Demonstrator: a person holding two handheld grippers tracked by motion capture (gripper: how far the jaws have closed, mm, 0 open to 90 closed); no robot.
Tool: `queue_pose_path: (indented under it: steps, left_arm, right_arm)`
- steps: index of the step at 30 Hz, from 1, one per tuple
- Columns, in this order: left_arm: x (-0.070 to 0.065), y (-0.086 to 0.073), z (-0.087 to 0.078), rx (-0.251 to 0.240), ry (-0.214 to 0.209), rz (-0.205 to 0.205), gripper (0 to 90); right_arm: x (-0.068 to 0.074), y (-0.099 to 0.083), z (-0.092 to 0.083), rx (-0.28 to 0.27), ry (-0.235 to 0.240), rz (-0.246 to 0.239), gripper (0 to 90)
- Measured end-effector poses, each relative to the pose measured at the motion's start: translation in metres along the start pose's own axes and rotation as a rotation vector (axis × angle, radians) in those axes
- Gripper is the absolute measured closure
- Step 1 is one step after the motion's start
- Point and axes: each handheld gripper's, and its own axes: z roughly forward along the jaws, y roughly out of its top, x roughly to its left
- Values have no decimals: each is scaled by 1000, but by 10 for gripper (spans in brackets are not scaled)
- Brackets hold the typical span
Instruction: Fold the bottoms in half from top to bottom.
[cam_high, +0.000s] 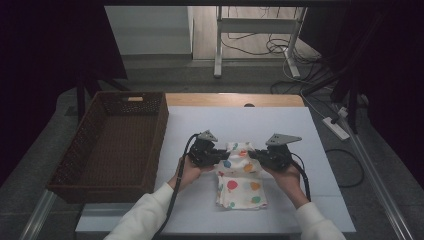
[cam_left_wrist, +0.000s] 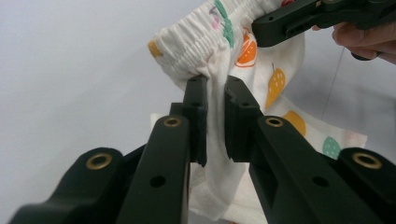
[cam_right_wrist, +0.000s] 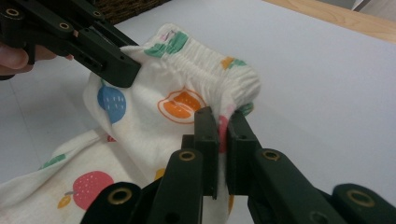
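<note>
Between the two claws, a pair of small white shorts (cam_high: 241, 176) printed with coloured fruit is held up by its gathered elastic waistband (cam_right_wrist: 205, 58). At one end of that band the left claw (cam_left_wrist: 215, 91) is clamped on a pinch of the cloth, its black jaws pressing the fabric from both sides; at the other end the right claw (cam_right_wrist: 221, 116) grips the band likewise, jaws nearly together with cloth between them. Below the waistband, the rest of the shorts droops and lies crumpled on the white tabletop (cam_high: 300, 150), near its front edge. A person's hands in white sleeves (cam_high: 145, 215) hold both tools. Beside the white sheet, to the left, stands a dark brown wicker basket (cam_high: 82, 137), well apart from the shorts.
</note>
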Motion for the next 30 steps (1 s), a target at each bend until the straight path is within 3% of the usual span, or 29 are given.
queue_pose_path:
  steps: [30]
  left_arm:
    - [-14,-5,0,24,-14,27,807]
  right_arm:
    - [8,-9,-14,-3,16,2,846]
